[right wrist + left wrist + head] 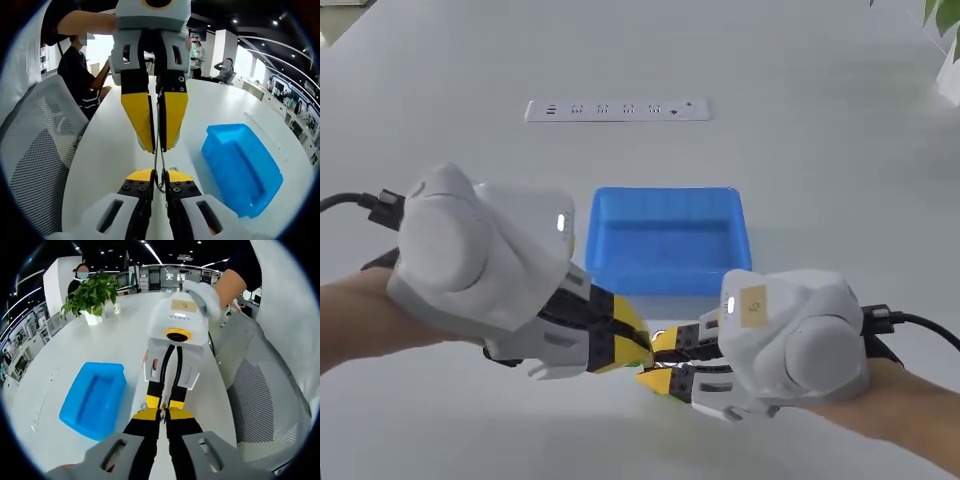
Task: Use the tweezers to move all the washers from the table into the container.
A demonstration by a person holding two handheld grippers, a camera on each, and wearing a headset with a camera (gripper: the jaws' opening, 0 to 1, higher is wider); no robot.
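On the white table (840,150), a blue container (665,240): rectangular, open-topped, with plain blue floor and walls showing inside. Just in front of its near wall, left gripper (646,345) and right gripper (658,362), tip to tip and almost touching. Between them, thin metal tweezers (159,155), pinched from opposite ends. Left jaws narrow, closed onto one end; right jaws narrow too, clamped on the other. Tweezers held above the tabletop, near the container's front edge, not over its opening. Beyond the container, well apart from it, a white power strip (617,110) lying flat. Farther off on the table, a potted plant (90,295). Alongside the table, a grey mesh chair (260,390).
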